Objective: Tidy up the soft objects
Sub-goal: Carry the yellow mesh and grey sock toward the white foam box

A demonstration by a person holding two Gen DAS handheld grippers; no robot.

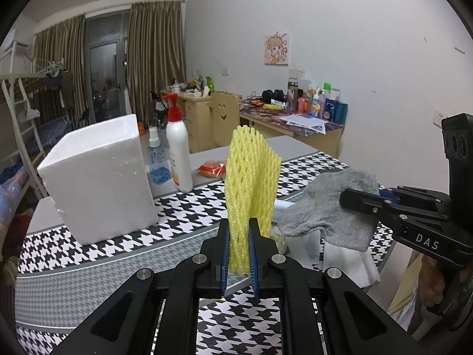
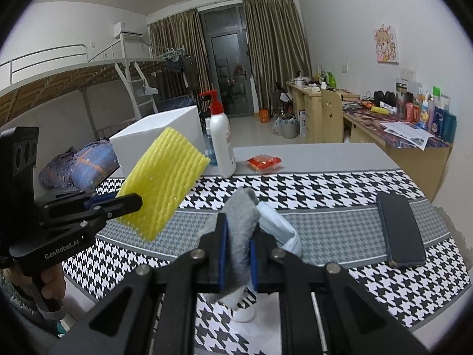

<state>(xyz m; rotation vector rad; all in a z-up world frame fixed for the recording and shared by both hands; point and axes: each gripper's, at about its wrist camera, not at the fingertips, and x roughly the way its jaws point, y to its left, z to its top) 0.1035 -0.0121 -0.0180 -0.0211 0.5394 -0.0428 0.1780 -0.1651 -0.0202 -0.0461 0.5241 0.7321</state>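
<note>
My left gripper (image 1: 239,229) is shut on a yellow foam fruit net (image 1: 251,174), which stands up from its blue pads above the houndstooth cloth. From the right wrist view the same yellow net (image 2: 161,183) shows at the left, pinched in the left gripper (image 2: 139,199). My right gripper (image 2: 239,227) is shut on a grey sock (image 2: 241,222) that sticks up and hangs down between its pads. The left wrist view has the grey sock (image 1: 328,207) draped from the right gripper (image 1: 344,199) at the right. Both are held off the table.
A white foam block (image 1: 100,174), a white pump bottle (image 1: 179,151), a blue spray bottle (image 1: 157,159) and a red packet (image 1: 211,169) stand at the table's far side. A dark phone (image 2: 399,229) lies at right. White tissue and a face mask (image 2: 280,230) lie under the sock.
</note>
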